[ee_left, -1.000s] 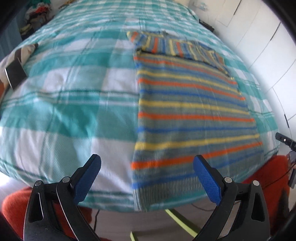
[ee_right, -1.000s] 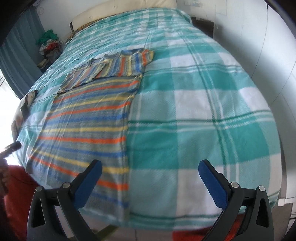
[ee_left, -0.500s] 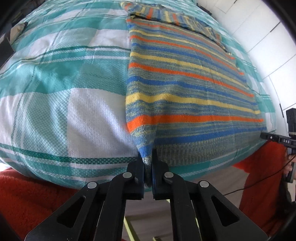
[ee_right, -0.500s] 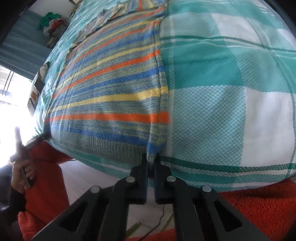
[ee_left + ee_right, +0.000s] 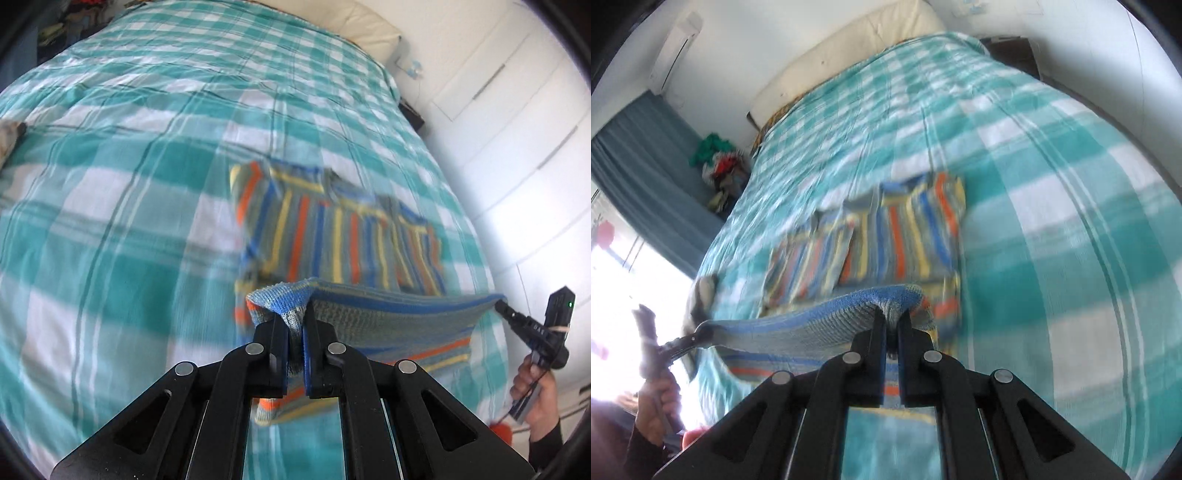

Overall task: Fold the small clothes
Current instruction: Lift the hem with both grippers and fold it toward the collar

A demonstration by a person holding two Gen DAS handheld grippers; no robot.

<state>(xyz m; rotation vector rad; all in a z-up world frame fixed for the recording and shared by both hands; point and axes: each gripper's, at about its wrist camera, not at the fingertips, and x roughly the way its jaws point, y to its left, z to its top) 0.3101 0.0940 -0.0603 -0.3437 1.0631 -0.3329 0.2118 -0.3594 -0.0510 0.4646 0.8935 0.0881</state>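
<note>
Landmark: striped knit garment (image 5: 354,240), lying near the middle of a bed under a teal-and-white checked cover (image 5: 122,206). Both views blurred.

Left of the garment: bare checked cover; at the far left edge of the bed, a small dark-and-pale item (image 5: 9,134), too blurred to identify.

At the garment's lower left corner: left gripper (image 5: 295,325), jaws pinched tight on the knit hem, which bunches between the pads. The corner is raised off the cover.

Garment itself: orange, yellow and blue stripes on grey. Its upper part lies flat on the cover with the sleeves folded across it; its bottom hem is lifted and stretched taut between the two tools, hanging above the lower stripes.

At the garment's lower right corner: right gripper (image 5: 893,325), jaws likewise clamped on the hem, cloth puckered between them. Seen from the left wrist view, a hand (image 5: 535,391) grips this tool's handle.

Beyond the garment, at the head of the bed: a cream headboard (image 5: 849,48). Right of the garment: white cupboard doors (image 5: 517,110).
</note>
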